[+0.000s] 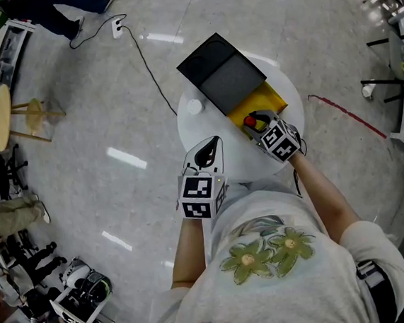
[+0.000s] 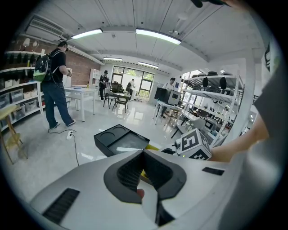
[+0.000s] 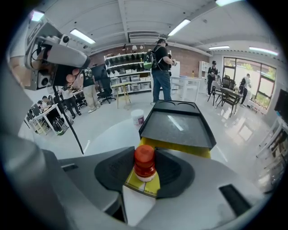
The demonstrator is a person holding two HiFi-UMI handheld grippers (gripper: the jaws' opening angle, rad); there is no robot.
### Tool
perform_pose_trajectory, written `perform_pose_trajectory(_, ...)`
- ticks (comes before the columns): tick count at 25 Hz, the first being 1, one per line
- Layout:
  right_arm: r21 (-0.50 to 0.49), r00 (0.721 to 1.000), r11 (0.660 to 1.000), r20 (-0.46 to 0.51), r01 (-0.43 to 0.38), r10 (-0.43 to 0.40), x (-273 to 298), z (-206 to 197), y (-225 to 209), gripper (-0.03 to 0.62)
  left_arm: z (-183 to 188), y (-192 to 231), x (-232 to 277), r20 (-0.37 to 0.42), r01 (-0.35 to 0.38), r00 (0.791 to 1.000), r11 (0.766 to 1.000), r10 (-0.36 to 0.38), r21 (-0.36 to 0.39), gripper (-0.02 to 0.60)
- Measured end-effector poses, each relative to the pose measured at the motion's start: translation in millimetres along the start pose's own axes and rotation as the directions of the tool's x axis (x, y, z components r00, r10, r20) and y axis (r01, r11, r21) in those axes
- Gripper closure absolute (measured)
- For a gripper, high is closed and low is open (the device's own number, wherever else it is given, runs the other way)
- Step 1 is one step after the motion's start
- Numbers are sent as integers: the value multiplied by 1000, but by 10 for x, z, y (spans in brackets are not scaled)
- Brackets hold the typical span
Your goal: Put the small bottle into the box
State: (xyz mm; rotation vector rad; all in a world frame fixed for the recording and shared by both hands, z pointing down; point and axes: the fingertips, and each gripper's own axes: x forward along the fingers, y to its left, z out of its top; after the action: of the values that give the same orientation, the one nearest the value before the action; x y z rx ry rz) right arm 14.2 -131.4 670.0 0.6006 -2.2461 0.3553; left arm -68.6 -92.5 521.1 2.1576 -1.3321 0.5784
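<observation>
The small bottle (image 3: 144,162), with a red cap and a yellow label, stands upright between the pads of my right gripper (image 3: 145,155), which is shut on it. In the head view the bottle (image 1: 250,123) hangs over the open near end of the yellow box (image 1: 273,101). A black lid (image 1: 220,74) covers the box's far part. The box sits on a round white table (image 1: 205,125). My left gripper (image 1: 211,146) is shut and holds nothing, to the left of the box above the table's near side. The left gripper view shows its jaws (image 2: 143,153) meeting at the tips.
A small white jar (image 1: 194,107) stands on the table left of the lid. A power cable (image 1: 146,63) runs across the floor behind the table. A wooden stool (image 1: 2,116) is far left. A person (image 3: 161,74) and shelves are further back.
</observation>
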Motion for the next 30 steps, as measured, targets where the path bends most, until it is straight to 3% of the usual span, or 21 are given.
perform_pose_trajectory(16, -43, 998, 999, -67, 1, -4, 13, -156, 64, 442, -7, -39, 22, -1, 11, 1000, 1000, -11, 13, 578)
perform_pose_trajectory(20, -40, 993, 999, -112, -36, 31, 11, -236, 120, 362, 16, -70, 13, 6, 18, 1000, 1000, -18, 21, 578)
perform_pose_trajectory(22, -52, 993, 998, -118, -37, 31, -34, -248, 134, 355, 33, -87, 2, 11, 22, 1000, 999, -22, 27, 578)
perform_pose_trajectory(27, -53, 999, 999, -49, 0, -3, -256, -47, 75, 359, 119, -90, -33, 30, 22, 999, 999, -23, 33, 578)
perform_pose_trajectory(30, 5, 999, 1000, 37, 20, -20, -443, 180, 40, 381, 188, -93, -80, 48, 26, 998, 999, -28, 26, 578)
